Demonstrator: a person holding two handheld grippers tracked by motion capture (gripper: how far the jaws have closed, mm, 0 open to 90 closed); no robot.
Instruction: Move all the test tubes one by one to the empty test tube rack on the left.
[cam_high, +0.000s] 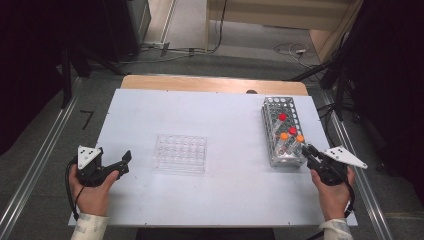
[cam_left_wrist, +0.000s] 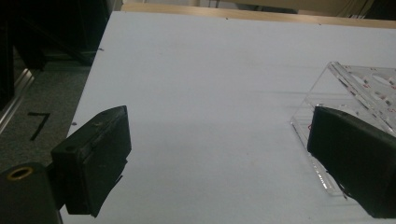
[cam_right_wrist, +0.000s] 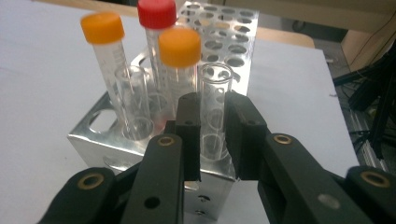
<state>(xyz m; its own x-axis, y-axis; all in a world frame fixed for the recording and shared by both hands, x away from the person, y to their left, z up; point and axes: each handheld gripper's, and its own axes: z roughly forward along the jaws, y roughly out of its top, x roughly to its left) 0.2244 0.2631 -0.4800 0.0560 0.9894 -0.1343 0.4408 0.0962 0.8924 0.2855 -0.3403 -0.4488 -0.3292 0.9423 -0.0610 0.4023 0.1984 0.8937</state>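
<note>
White table top (cam_high: 225, 195), edged by a wooden board at the far side and flanked by grey floor and dark stands. A metal rack (cam_right_wrist: 233, 32) is seen at the right, carrying capped tubes with orange and red lids. The right gripper (cam_right_wrist: 214, 135) is closed on an uncapped glass tube (cam_right_wrist: 215, 100) that stands upright in the rack's near corner, its pads pressed against both sides of the glass. The left gripper (cam_left_wrist: 219, 154) is held wide open with nothing between its jaws, beside a clear plastic tray (cam_high: 180, 152) at mid-table. The step in hand is judged to be the grasp before extraction. A straight upward lift is called for next, so that the tube clears its hole without tilting.
</note>
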